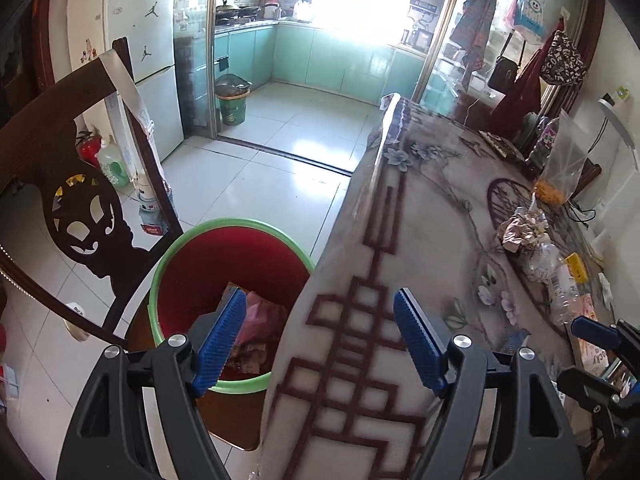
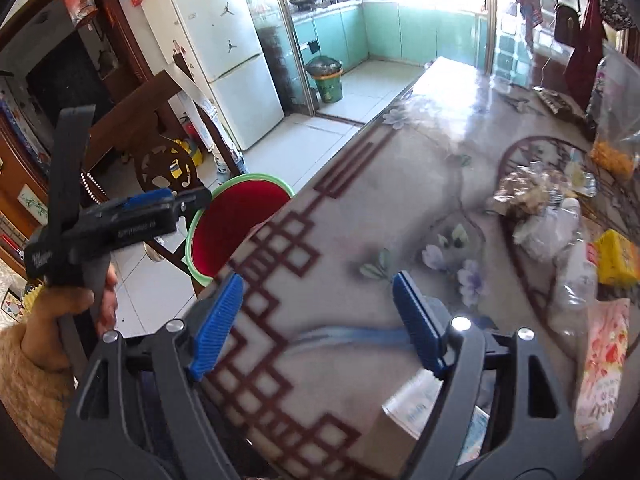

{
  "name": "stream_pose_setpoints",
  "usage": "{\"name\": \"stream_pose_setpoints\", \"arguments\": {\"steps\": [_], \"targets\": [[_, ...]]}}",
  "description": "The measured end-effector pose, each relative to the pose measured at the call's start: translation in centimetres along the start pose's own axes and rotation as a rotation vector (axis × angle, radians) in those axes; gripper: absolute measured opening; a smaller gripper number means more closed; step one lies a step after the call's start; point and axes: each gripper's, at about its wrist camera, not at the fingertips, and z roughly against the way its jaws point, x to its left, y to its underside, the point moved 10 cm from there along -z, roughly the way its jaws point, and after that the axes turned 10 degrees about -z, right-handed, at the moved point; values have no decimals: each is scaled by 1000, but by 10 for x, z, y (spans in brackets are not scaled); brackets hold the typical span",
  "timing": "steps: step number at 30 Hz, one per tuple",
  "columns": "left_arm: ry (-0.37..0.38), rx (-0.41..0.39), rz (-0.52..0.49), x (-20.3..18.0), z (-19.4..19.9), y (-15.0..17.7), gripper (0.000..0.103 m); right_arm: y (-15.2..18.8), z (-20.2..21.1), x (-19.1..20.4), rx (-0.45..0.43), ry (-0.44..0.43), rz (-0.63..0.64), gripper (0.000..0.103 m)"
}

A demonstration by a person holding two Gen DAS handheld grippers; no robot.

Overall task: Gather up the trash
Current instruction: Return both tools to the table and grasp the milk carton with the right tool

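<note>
The left claw (image 1: pixel 320 340) is spread wide and empty, straddling the counter's edge: its left blue ribbed pad hangs over the red plastic bin with a green rim (image 1: pixel 224 256), its right pad over the patterned, glossy cloth-covered counter (image 1: pixel 360 380). The bin stands on the floor against the counter's side, just below the claw, with pink and brown wrappers (image 1: pixel 260 332) lying in its bottom. A dark carved wooden chair (image 1: pixel 80 216) stands just left of the bin.

The right claw (image 2: pixel 318 324) is also spread wide and holds nothing, hovering low over the counter. The remaining trash lies ahead and to its right: a crumpled heap of paper and clear plastic (image 2: pixel 532 200), a yellow box (image 2: pixel 616 260), and a pink printed snack packet (image 2: pixel 600 364) near the right finger. A white-and-tan carton (image 2: pixel 404 412) sits just under that finger.

In the right wrist view, the person's left hand (image 2: pixel 76 304), in a tan knitted sleeve, grips the left claw's handle beside the bin.
</note>
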Motion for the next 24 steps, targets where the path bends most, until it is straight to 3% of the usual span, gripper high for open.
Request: {"name": "stream_pose_setpoints", "arguments": {"steps": [4,8,11,13,15,20,22,24], "targets": [[77,-50,-23,-36,25,-3,79,27,38,-32,-17,21,-6,75],[156,-58,-88,-87,29,3,80,65,44,-97,86,102,-40,76],[203,-7,-121,-126,15,16,80,82,37,-129,145,114,-71,76],[231,13,-125,-144,10,23,80,86,31,-133,167,108,-43,76],[238,22,-145,-162,8,26,80,91,20,-125,210,84,19,85],[223,13,-211,-185,15,21,80,101,-13,-113,244,126,200,85],[206,11,-230,-190,14,14,80,108,-23,-113,257,127,216,79],[194,10,-233,-194,11,4,80,116,-28,-115,270,120,218,59]]}}
